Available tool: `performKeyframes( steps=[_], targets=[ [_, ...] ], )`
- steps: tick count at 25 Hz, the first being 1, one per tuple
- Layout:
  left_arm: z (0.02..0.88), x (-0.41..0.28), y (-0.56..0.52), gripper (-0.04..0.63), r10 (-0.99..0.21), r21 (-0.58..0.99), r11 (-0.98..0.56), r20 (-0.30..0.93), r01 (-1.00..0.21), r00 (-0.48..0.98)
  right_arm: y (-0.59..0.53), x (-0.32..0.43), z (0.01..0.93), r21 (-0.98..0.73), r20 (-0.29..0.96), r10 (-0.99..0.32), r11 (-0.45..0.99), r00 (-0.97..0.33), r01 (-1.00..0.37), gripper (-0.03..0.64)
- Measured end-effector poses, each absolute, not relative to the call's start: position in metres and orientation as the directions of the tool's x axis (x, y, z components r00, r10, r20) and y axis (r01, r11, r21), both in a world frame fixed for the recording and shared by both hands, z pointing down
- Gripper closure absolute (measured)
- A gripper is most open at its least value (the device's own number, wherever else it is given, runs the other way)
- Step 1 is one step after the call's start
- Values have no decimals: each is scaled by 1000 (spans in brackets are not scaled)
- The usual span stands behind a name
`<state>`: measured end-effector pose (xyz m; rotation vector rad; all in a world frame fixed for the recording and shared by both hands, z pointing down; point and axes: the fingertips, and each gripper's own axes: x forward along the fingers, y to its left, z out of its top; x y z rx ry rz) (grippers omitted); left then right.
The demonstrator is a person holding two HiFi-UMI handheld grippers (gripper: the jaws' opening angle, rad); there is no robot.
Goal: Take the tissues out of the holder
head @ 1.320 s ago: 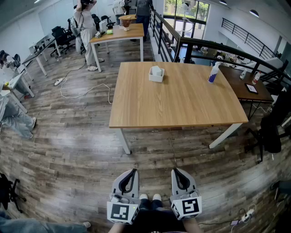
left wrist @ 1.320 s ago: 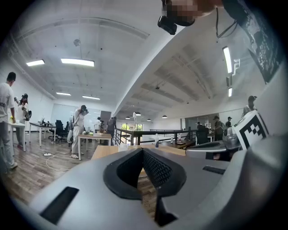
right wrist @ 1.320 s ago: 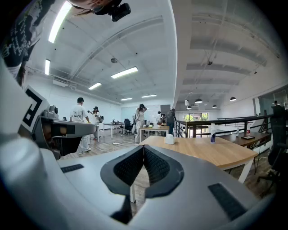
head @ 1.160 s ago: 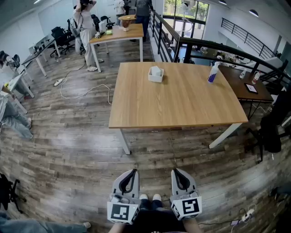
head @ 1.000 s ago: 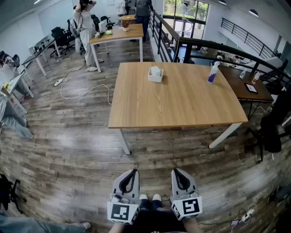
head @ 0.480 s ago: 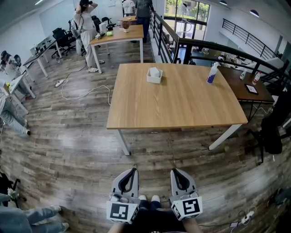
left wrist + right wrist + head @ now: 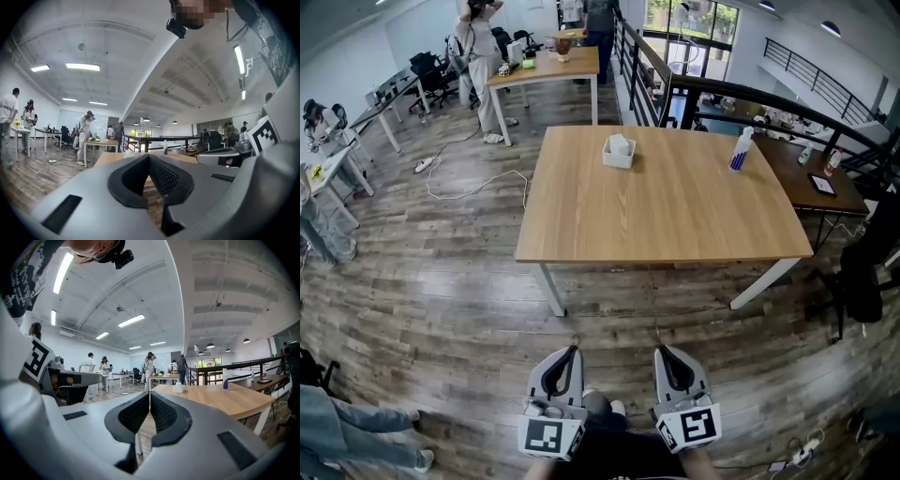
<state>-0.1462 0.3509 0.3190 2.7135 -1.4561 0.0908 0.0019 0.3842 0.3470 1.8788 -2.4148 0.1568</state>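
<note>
Tissues [image 7: 621,142] poke up white from holder [image 7: 620,159], a small white box on the far part of the bench [image 7: 666,225], left of centre and well back from the near edge. On the same bench, toward the far right corner, a spray bottle [image 7: 739,150], white w/ blue lower part, stands upright, well apart from holder. In R claw view both show small and distant on the bench top, past the jaw tips. L claw [image 7: 573,351] and R claw [image 7: 660,350] sit side by side at the bottom of head view, over the wood floor [image 7: 441,309], well short of the bench, each w/ a marker cube at its rear. L claw view: jaws together, tips meeting, nothing btw them. R claw view: same, pads closed on each other, empty. Further out, a white cable [image 7: 478,187] loops on the floor left of the bench. A black railing [image 7: 642,70] runs behind the bench, w/ a dark bench [image 7: 811,178] at right. At far left a person [image 7: 478,42] stands beside a second light bench [image 7: 548,67], w/ office chairs [image 7: 427,75] nearby.
</note>
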Motion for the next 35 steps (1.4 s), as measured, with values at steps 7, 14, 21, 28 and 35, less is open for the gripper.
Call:
performKeyframes(
  steps=[7, 14, 21, 28, 35],
  targets=[
    [314, -151, 315, 591, -808, 20, -586, 62, -810, 586, 354, 2, 346, -28, 140, -966, 218, -219, -976, 603],
    [298, -156, 260, 591, -786, 31, -614, 64, -788, 615, 303, -8, 337, -19, 132, -971, 196, -197, -980, 603],
    [299, -150, 228, 591, -749, 39, -658, 64, -752, 659, 274, -14, 334, 10, 142, -973, 186, -183, -982, 603],
    [312, -163, 198, 591, -729, 28, -679, 94, -734, 678, 254, -11, 339, 8, 161, -973, 168, -164, -986, 603],
    [316, -174, 177, 591, -752, 47, -650, 104, -759, 650, 240, -7, 343, 0, 173, -968, 185, -182, -983, 603]
  ],
)
